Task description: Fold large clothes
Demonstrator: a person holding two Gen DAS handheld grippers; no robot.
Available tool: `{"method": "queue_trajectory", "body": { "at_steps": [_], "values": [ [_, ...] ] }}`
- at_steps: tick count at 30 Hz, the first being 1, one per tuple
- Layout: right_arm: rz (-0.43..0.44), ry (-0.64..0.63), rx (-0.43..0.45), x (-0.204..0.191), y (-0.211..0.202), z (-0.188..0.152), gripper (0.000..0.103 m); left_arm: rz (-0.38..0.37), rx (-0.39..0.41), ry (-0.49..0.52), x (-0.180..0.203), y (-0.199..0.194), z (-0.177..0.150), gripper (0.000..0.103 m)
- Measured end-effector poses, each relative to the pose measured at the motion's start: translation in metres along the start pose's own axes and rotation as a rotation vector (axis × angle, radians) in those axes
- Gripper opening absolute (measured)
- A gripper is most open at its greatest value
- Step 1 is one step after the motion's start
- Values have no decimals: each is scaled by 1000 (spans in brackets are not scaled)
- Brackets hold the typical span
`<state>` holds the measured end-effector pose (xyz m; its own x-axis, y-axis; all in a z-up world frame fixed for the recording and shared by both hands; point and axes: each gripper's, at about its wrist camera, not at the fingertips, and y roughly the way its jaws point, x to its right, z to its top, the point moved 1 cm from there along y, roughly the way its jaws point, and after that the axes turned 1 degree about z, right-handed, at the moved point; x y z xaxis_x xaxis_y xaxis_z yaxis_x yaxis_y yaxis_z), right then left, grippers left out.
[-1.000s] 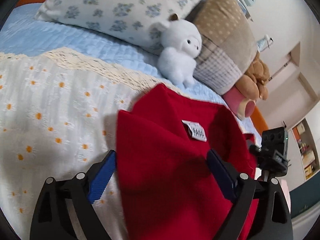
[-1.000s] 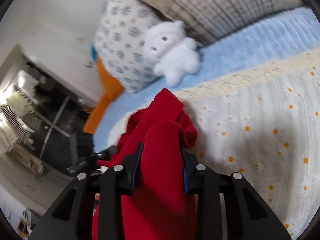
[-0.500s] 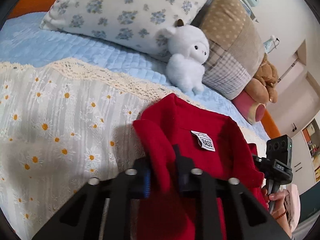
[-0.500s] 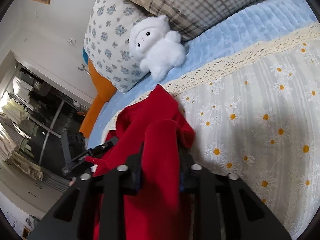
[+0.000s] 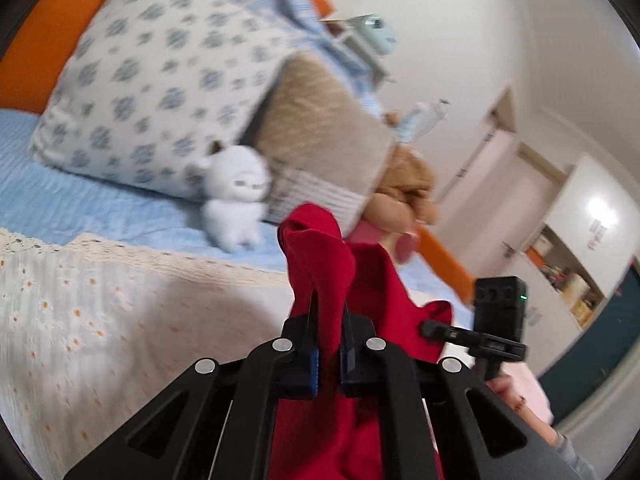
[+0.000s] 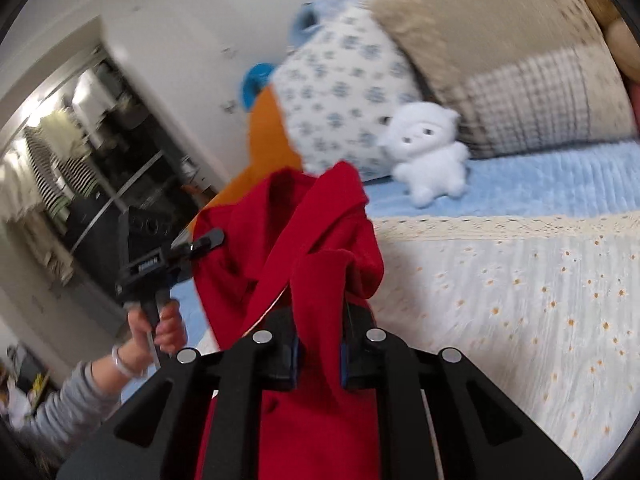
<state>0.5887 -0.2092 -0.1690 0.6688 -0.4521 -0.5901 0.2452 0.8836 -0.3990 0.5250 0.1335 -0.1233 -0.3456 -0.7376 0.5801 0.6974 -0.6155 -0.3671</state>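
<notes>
While both views are blurred, the main things read clearly. The left gripper [image 5: 327, 344] has its two black fingers pressed together on a bunched fold of the red garment [image 5: 320, 264], which stands up between the blue-edged pads and hangs down beneath them. In the right wrist view, the right gripper [image 6: 318, 344] pinches another thick fold of the same red garment [image 6: 316, 248]; its jaws are closing on the cloth, and the pads already press against it. The garment stretches between the two grippers, lifted above the bed rather than lying flat on it.

Under it lies a white bedspread with small orange-centred daisies [image 6: 520, 300], ending in a cream lace edge. Beyond that edge is a pale blue quilted cover [image 5: 60, 196]. Toward the head of the bed a small white plush toy [image 5: 236, 204] sits on the blue cover, leaning against a blue-flowered pillow [image 5: 152, 92] and a beige patchwork cushion [image 5: 320, 128]. A brown plush toy [image 5: 404, 192] lies at the cushion's far side.

In the right wrist view, a person's left hand [image 6: 156, 328], with a grey sleeve and a bracelet at the wrist, grips the left gripper's handle.
</notes>
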Motion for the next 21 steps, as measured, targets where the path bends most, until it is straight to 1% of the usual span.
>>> {"method": "queue_trajectory", "body": {
  "at_steps": [3,6,7,11,15,18,19,20,21],
  "values": [
    [17,-41,-27,-28,-25,-19,14,-35,-23,26,24,-28,-13,11],
    [54,-57,-52,-48,-49,-46,14,-88,-56,28,42,-67,-39,11],
    [54,-61,-59,-52,-53,-53,14,-103,-73,20,44,-74,-48,11],
    [50,-16,-111,-54,-71,-97,14,-91,-148,-11,41,-97,-95,12],
    [39,6,-164,-50,-75,-138,15,-83,-234,-33,30,-101,-146,12],
    [-5,47,-193,-38,-68,-165,17,-37,-335,-35,20,-87,-186,14],
    [-23,49,-198,-36,-65,-173,20,-16,-365,-27,18,-82,-197,15],
    [-38,44,-198,-36,-64,-178,26,-3,-392,-25,17,-77,-207,16],
    [-56,40,-200,-37,-64,-182,29,9,-393,-19,17,-76,-215,17]
  ]
}}
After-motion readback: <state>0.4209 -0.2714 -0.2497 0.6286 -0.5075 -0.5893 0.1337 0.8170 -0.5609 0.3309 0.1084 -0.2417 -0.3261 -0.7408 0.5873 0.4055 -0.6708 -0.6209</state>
